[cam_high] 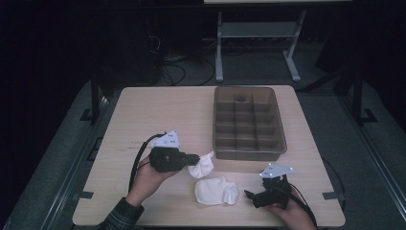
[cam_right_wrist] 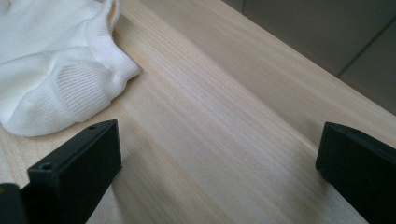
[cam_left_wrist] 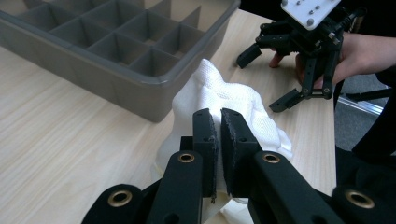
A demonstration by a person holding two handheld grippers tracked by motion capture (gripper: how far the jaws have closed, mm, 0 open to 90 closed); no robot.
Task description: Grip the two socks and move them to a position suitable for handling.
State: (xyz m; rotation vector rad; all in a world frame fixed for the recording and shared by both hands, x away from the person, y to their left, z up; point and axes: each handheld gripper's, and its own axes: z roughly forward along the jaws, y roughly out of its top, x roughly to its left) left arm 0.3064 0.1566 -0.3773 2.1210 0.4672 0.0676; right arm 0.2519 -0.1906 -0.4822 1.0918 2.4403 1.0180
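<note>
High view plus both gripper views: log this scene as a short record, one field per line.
surface: light wooden table
container: grey divided tray, far right part of the table; one far compartment seems to hold something dark
loose item: white sock lying flat on the table near the front edge
held item: second white sock
left hand-held gripper: shut on the second white sock, just in front of the tray
right hand-held gripper: open, jaws wide apart, right of the flat sock
</note>
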